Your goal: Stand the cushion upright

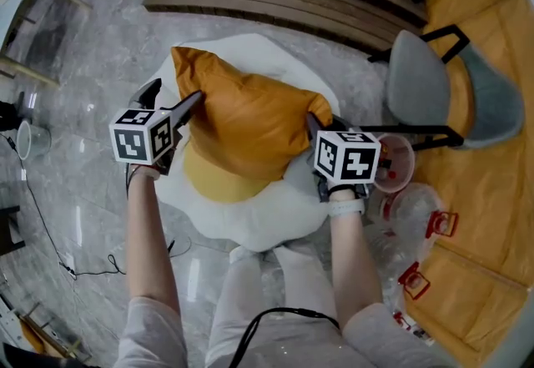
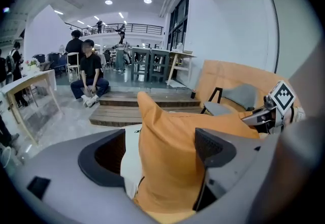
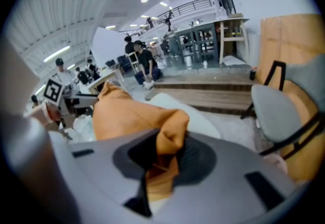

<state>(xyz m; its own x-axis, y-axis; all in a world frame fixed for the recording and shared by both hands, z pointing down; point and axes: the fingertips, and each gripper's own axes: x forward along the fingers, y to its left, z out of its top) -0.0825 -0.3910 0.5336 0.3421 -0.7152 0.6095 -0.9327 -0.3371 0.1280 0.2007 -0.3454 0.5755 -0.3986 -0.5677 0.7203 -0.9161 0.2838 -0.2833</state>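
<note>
White beanbag (image 1: 275, 216), frame centre, carries the orange cushion (image 1: 250, 124), propped up on edge. Left gripper (image 1: 175, 93) spread wide, cushion edge between its jaws, unpinched. Right gripper (image 1: 321, 126) pinches the cushion's right corner. Seated person (image 2: 90, 78) shows only in the gripper views, upper left.

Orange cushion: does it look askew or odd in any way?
Yes. The orange cushion sits tilted, with one corner pointing up. Another corner is crumpled, pinched in the right gripper. The left gripper is open around the cushion's edge and is not pressing on it.
</note>
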